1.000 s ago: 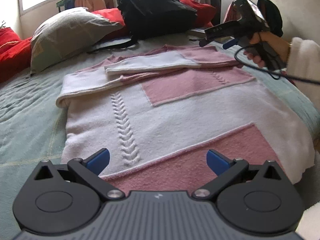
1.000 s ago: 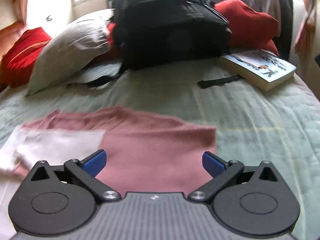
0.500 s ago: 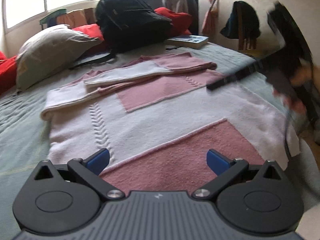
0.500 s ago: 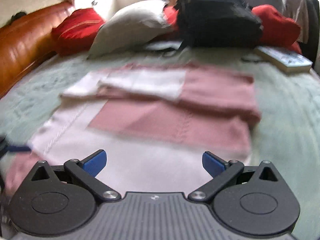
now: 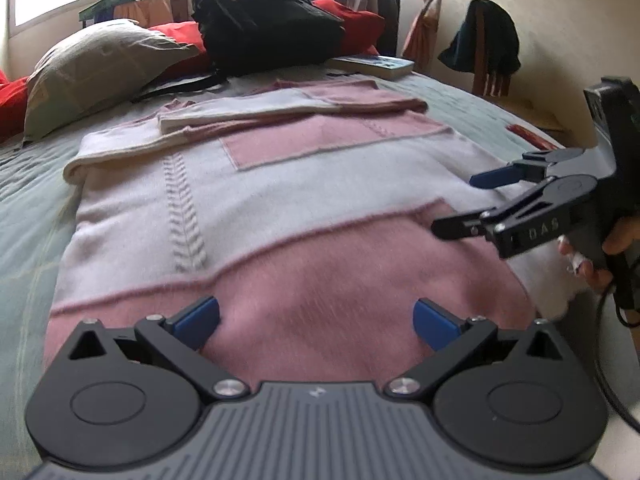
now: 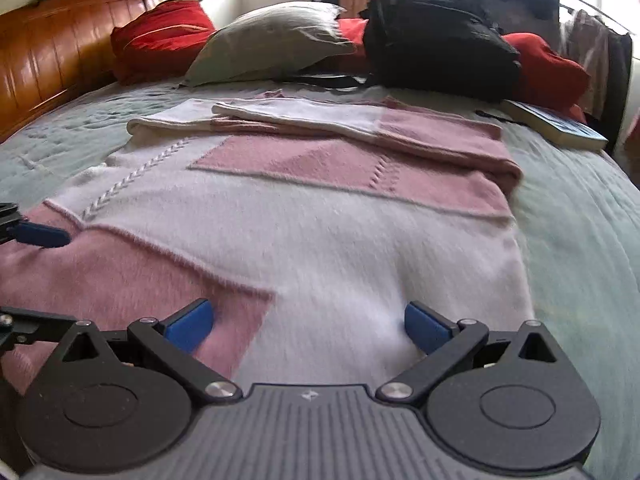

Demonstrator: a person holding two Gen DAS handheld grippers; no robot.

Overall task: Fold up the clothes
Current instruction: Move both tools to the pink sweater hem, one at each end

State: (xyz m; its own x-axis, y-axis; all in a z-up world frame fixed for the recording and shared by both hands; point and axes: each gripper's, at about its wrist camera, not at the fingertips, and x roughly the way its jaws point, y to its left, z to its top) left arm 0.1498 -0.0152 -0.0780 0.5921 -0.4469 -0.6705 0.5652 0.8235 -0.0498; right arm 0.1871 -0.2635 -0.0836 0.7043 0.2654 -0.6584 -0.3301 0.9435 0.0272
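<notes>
A pink and white knitted sweater (image 5: 304, 184) lies flat on the bed, its sleeves folded across the far end. It also shows in the right wrist view (image 6: 320, 208). My left gripper (image 5: 316, 320) is open and empty over the sweater's near pink hem. My right gripper (image 6: 308, 322) is open and empty over the near hem, to the right of the left one. In the left wrist view the right gripper (image 5: 460, 204) shows from the side, open, above the hem's right corner. A blue fingertip (image 6: 40, 234) of the left gripper shows at the left edge.
The bed has a pale green quilt (image 6: 580, 208). At its head lie a grey pillow (image 6: 272, 40), red cushions (image 6: 160, 40), a black backpack (image 6: 436, 44) and a book (image 6: 556, 124). A wooden headboard (image 6: 48, 56) stands at the left. A chair with dark clothing (image 5: 484, 44) stands beside the bed.
My right gripper has swung from the sweater's far end back to the near hem, beside the left gripper. My left gripper has dropped closer to the pink hem. Both stayed open.
</notes>
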